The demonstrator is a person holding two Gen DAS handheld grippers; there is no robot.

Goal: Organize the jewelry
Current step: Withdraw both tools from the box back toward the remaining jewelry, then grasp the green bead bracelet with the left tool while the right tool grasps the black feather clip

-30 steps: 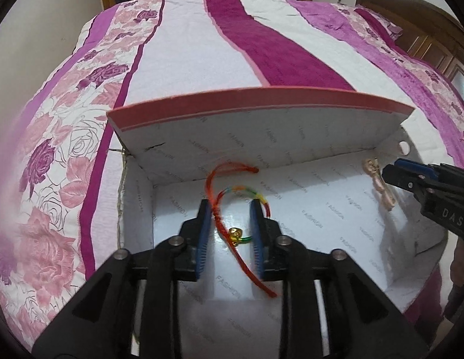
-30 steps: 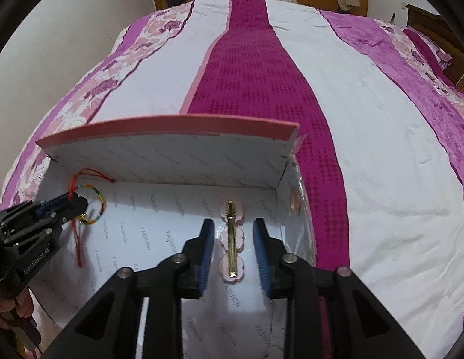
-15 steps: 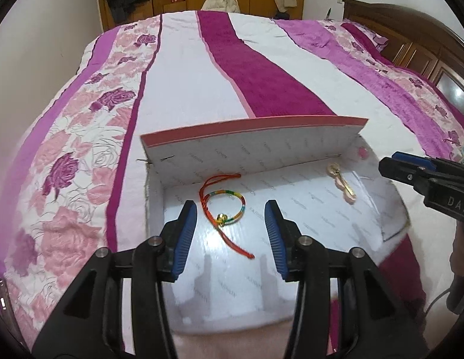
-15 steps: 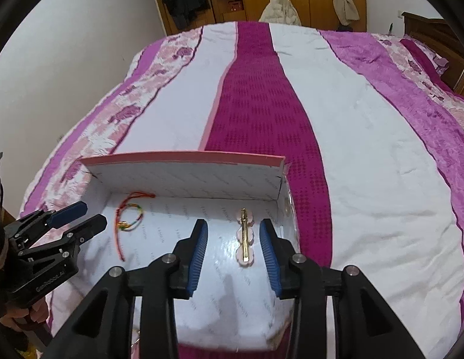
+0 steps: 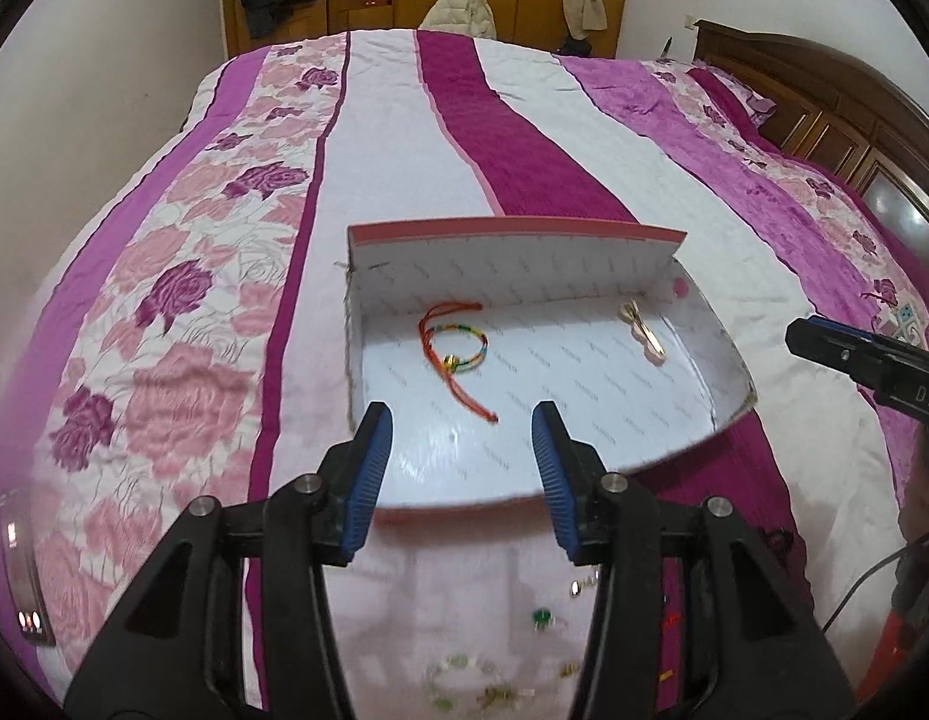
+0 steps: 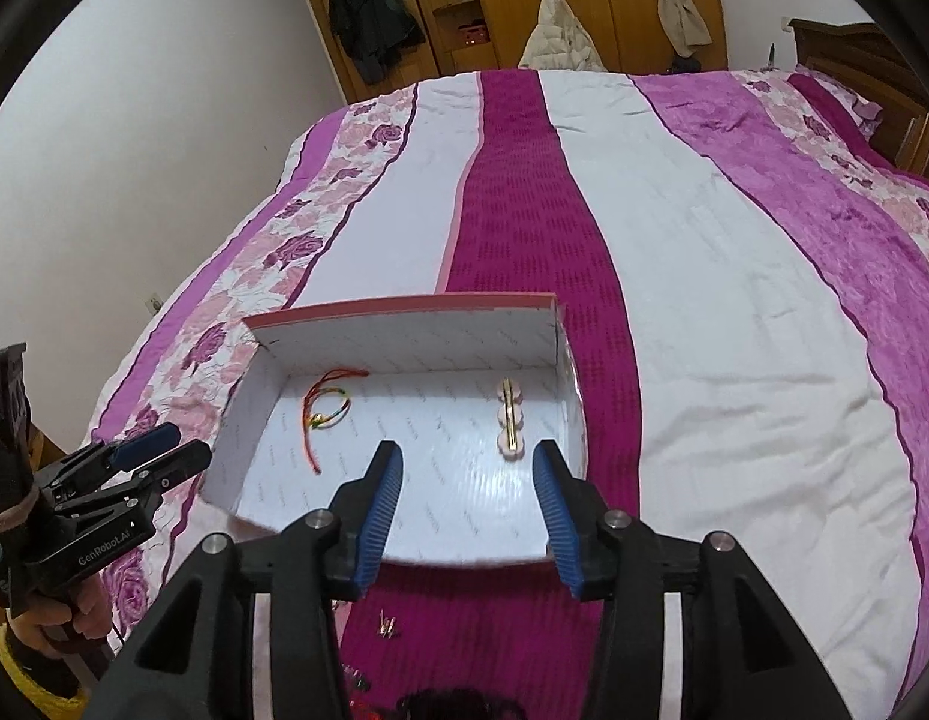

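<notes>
Both hand-held grippers, left [image 5: 458, 468] and right [image 6: 467, 504], hung with jaws apart above the box's [image 5: 728, 354] near edge, while loose jewelry [image 5: 542, 615] lay below them at the bed's near edge, closer to the left one.

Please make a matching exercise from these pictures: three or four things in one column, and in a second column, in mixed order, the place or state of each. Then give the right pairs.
Column 1
1. red cord bracelet
2. gold hair clip
3. left gripper
4. loose small jewelry

Column 2
A. on the bedspread, nearer the camera than the box
B. in the right part of the white box
C. jaws open, holding nothing
D. in the left part of the white box

Pairs: 1-D, 2-B, 3-C, 4-A
</notes>
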